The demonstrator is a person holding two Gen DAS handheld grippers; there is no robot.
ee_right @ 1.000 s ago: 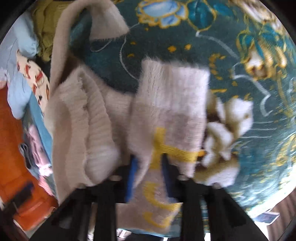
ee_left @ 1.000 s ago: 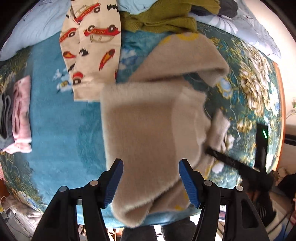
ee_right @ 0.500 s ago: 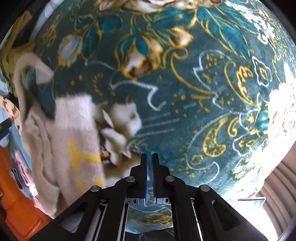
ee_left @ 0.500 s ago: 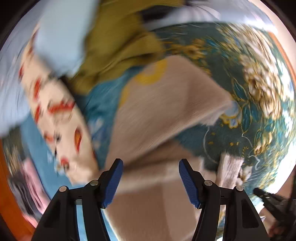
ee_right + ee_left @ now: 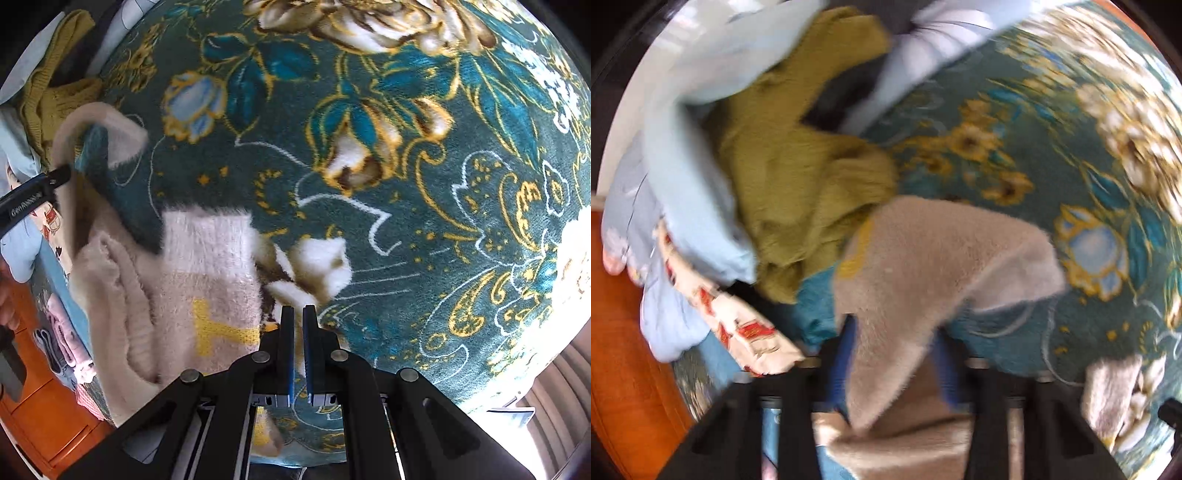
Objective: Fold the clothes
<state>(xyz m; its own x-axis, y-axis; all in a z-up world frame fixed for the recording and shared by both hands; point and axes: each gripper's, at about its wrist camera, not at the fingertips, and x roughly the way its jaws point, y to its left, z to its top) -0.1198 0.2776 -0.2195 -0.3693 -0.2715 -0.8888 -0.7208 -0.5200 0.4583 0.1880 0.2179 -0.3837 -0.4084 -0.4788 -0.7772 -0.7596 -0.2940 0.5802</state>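
Note:
A fuzzy beige sweater (image 5: 923, 266) with yellow marks lies on the teal floral blanket (image 5: 1034, 122). My left gripper (image 5: 894, 365) has its blue pads around a sleeve of the sweater, close against the cloth; the view is blurred. In the right wrist view the sweater (image 5: 207, 280) lies partly folded at the left, its sleeve (image 5: 99, 122) arched up where the left gripper's finger (image 5: 33, 195) meets it. My right gripper (image 5: 298, 350) is shut and empty, just right of the sweater's edge, over the blanket (image 5: 406, 184).
A heap of unfolded clothes lies at the back: an olive knit (image 5: 798, 166), a light blue garment (image 5: 690, 155), a cream car-print piece (image 5: 746, 332). Folded pink and grey clothes (image 5: 62, 339) sit at the far left. An orange-brown wooden surface (image 5: 624, 350) borders the bed.
My right gripper let go of the sweater's folded part and drew back, shut. My left gripper moved forward along the sweater to its far sleeve and its pads closed in on it.

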